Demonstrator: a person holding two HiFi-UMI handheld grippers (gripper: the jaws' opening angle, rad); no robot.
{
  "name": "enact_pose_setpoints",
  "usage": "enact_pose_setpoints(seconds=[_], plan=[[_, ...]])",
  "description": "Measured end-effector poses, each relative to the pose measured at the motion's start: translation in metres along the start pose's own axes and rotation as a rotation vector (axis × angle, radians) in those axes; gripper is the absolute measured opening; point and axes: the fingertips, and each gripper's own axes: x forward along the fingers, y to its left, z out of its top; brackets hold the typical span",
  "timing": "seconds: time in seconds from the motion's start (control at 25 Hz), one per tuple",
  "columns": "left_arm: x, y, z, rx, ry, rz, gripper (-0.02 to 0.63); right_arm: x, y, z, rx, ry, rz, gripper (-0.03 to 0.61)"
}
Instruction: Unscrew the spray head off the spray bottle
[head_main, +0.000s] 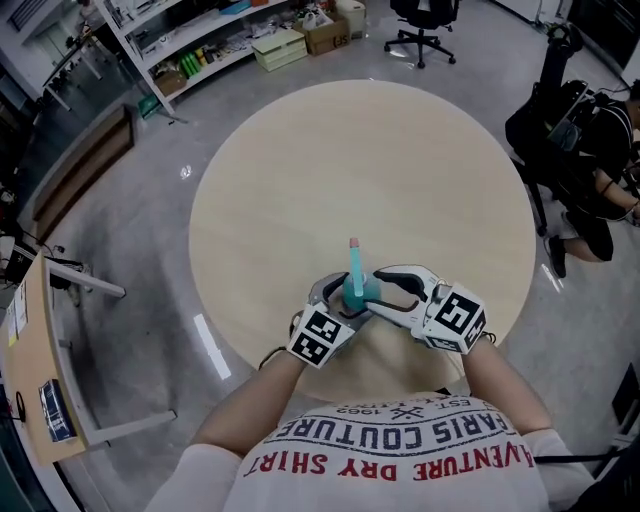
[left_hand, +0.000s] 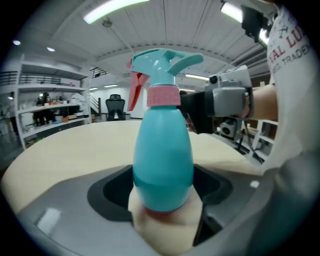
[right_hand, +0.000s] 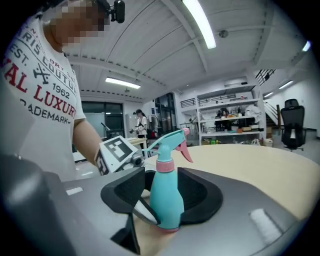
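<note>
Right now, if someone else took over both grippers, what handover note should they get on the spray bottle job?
Grippers: the left gripper is shut on the lower body of the spray bottle. The right gripper is open, its jaws either side of the bottle without pressing it.
Things: the bottle stands upright on the round table, near the person's edge.
Done: the bottle is steadied. The spray head sits on its pink collar, with no sign of unscrewing.
Left: probably close the right gripper on the head or collar, twist it loose and lift it off.
</note>
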Motion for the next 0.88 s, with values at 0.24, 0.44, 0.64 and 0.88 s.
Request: enact_pose_setpoints(seconds=[0.24, 0.44, 0.64, 0.88], plan=[[0.009, -0.004, -0.006, -0.070, 0.032, 0.182, 0.365, 0.009, -0.007, -0.004, -0.017, -0.008, -0.110, 0.196], [0.010, -0.006, -0.002, -0.061, 0.024, 0.163, 0.365, 0.008, -0.010, -0.002, -0.067, 0.004, -0.107, 0.129], [0.004, -0.022, -0.006, 0.049, 0.006, -0.045, 0.365, 0.003, 0.004, -0.004, -0.058, 0.013, 0.046, 0.127], [-0.002, -0.035, -0.015, 0.321, 0.109, -0.411, 0.364, 0.001, 0.014, -0.007, -0.060, 0.053, 0.205, 0.126]])
